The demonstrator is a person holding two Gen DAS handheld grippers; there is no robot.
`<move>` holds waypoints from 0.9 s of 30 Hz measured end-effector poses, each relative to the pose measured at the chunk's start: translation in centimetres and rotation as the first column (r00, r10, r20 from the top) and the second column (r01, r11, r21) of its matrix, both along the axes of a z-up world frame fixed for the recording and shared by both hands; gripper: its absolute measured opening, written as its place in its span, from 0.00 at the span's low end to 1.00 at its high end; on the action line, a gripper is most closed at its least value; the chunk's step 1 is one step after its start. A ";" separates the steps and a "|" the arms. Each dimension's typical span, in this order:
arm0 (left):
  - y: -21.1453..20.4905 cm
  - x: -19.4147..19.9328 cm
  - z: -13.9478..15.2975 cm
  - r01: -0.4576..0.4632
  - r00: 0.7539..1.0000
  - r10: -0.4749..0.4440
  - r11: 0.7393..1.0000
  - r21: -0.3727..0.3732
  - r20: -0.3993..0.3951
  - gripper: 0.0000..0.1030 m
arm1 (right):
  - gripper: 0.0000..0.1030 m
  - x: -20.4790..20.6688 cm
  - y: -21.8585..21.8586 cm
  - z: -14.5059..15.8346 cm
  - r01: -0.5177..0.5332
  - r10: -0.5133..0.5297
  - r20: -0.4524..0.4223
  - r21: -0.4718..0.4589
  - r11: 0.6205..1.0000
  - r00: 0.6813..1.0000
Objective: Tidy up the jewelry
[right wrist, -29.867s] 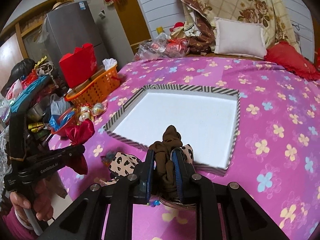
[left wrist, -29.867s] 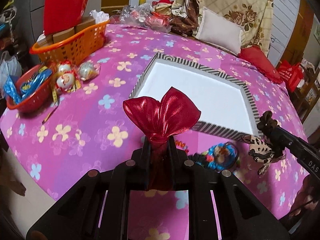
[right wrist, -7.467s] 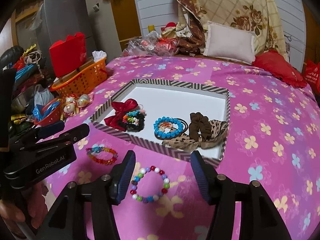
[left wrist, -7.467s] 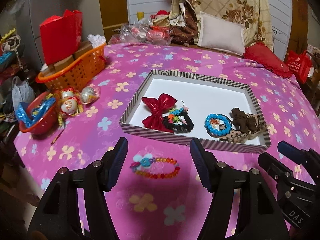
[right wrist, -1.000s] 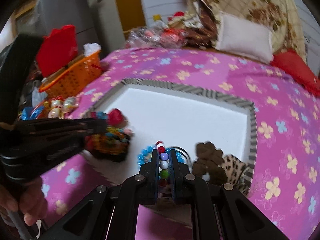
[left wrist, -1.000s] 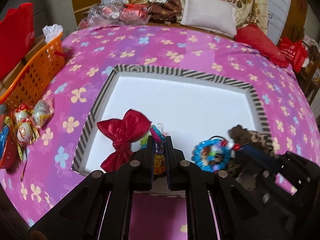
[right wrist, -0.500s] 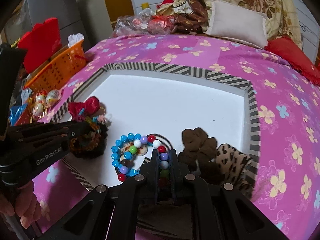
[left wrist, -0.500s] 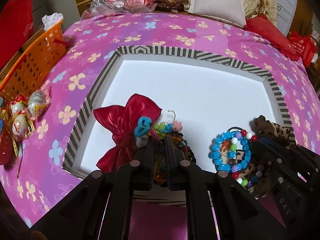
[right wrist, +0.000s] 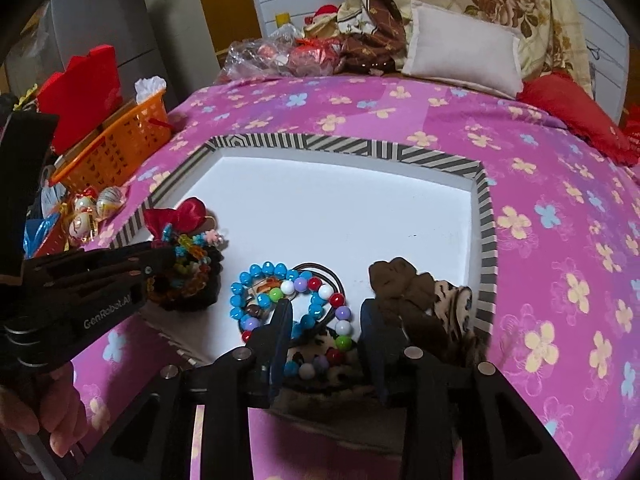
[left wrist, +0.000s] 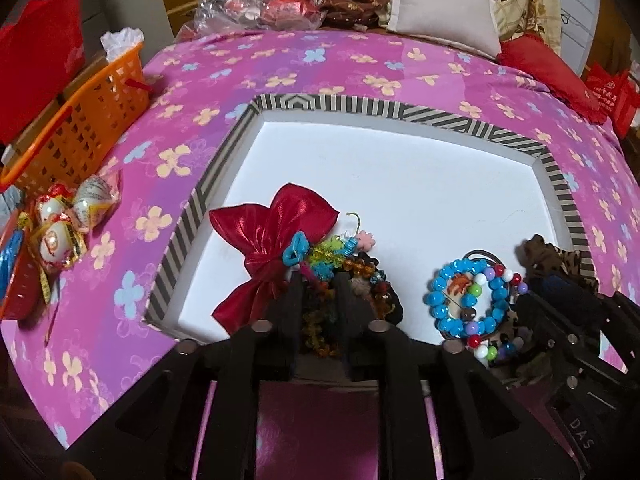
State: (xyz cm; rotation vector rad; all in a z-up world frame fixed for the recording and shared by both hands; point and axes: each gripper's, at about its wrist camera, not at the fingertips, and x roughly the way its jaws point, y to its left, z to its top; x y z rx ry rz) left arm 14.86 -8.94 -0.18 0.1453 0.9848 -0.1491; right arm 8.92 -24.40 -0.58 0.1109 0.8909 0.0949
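A white tray with a striped rim (left wrist: 360,110) (right wrist: 360,148) lies on the pink flowered cloth. In it lie a red bow (left wrist: 272,236) (right wrist: 188,210), a blue bead bracelet (left wrist: 452,292) (right wrist: 256,276) and a brown and leopard scrunchie (right wrist: 404,284) (left wrist: 548,254). My left gripper (left wrist: 320,280) (right wrist: 160,268) has its jaws slightly apart around an amber bead bracelet (left wrist: 320,332) (right wrist: 188,280) resting on a dark scrunchie. My right gripper (right wrist: 324,312) is open over a multicoloured bead bracelet (right wrist: 336,320) (left wrist: 496,280) lying in the tray.
An orange basket (left wrist: 80,120) (right wrist: 116,148) with a red box stands at the left. Wrapped round sweets (left wrist: 68,216) (right wrist: 92,208) lie beside it. Pillows (right wrist: 460,56) and bags are piled at the back.
My right gripper has opened and let the multicoloured bracelet drop into the tray. My left gripper has loosened on the amber bracelet, now resting on the dark scrunchie.
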 end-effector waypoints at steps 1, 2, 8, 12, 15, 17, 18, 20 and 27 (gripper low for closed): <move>0.0 -0.3 0.3 0.004 1.000 -0.004 1.000 0.002 0.012 0.35 | 0.33 -0.4 0.0 0.3 0.002 -0.002 0.007 0.002 1.000 1.000; 0.0 -0.6 0.6 0.008 1.000 -0.008 1.000 0.000 0.026 0.46 | 0.33 -0.7 0.0 0.5 0.006 -0.006 0.013 0.002 1.000 1.000; 0.3 -2.8 2.6 0.007 0.994 -0.006 1.000 -0.002 0.105 0.53 | 0.39 -2.8 -0.4 2.0 0.043 -0.043 0.052 0.003 0.999 0.998; 0.8 -4.6 3.9 -0.011 0.988 0.011 1.000 -0.005 0.157 0.55 | 0.39 -4.2 -0.2 2.8 0.060 -0.060 0.073 0.000 0.998 0.996; 1.1 -6.1 4.7 -0.017 0.981 0.018 1.000 -0.006 0.192 0.56 | 0.42 -5.3 -0.2 3.3 0.077 -0.078 0.087 0.019 0.997 0.993; 1.2 -7.2 5.2 -0.020 0.977 0.021 1.000 -0.008 0.214 0.56 | 0.50 -6.0 0.1 3.6 0.083 -0.085 0.094 0.020 0.996 0.992; 1.4 -7.5 5.4 -0.021 0.975 0.022 1.000 -0.009 0.220 0.56 | 0.53 -6.4 0.3 3.7 0.086 -0.088 0.101 0.020 0.996 0.991; 1.7 -8.5 5.9 -0.027 0.972 0.029 1.000 -0.016 0.235 0.56 | 0.54 -7.0 0.7 4.2 0.085 -0.087 0.116 0.020 0.996 0.989; 2.9 -11.4 7.1 -0.055 0.962 0.067 0.997 -0.051 0.265 0.56 | 0.64 -9.2 1.8 6.0 0.095 -0.096 0.163 0.016 0.995 0.982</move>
